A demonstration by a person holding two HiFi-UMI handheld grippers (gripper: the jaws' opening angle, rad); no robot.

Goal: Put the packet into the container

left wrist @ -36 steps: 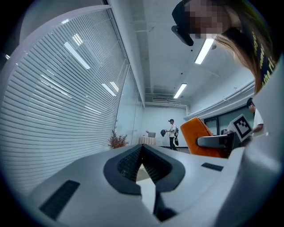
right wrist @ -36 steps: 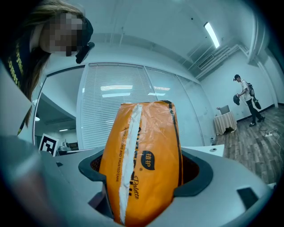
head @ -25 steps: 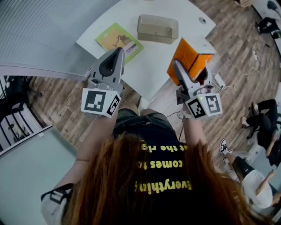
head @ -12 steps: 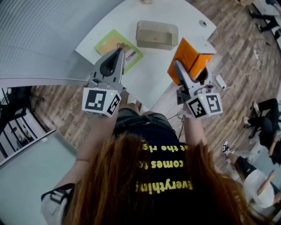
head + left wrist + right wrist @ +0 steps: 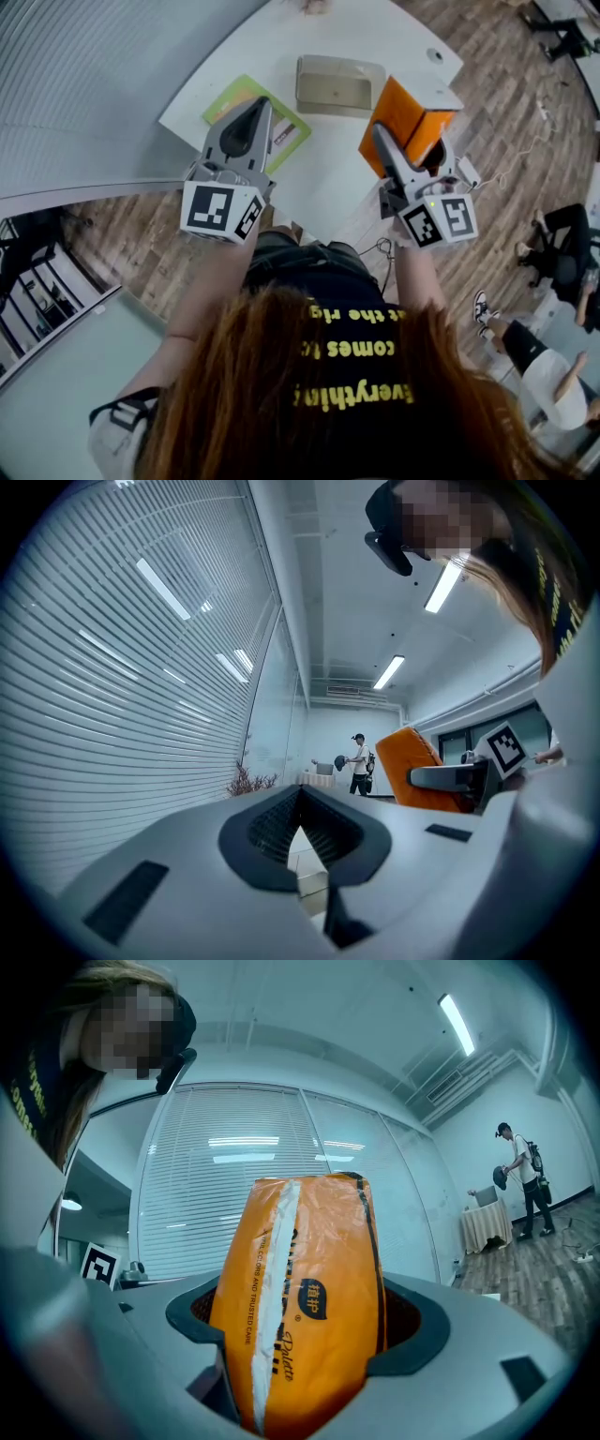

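Right gripper (image 5: 379,137) noted clenched on the packet (image 5: 302,1297); packet held above the white table (image 5: 319,164), not yet in the container (image 5: 339,105).
Container seen just ahead and to the left of the packet, long side lying crosswise; right gripper judged nearer than left.
Packet: glossy orange film, crinkled, white seam down its length, long axis in line with the jaws; judged soft.
Container: translucent beige, rectangular, rounded corners, open top.
Left gripper (image 5: 300,794) recorded closed, nothing held.

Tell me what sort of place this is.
Probably an office or lab: full-height slatted blinds, ceiling strip lights, and a white table on wood-look flooring.
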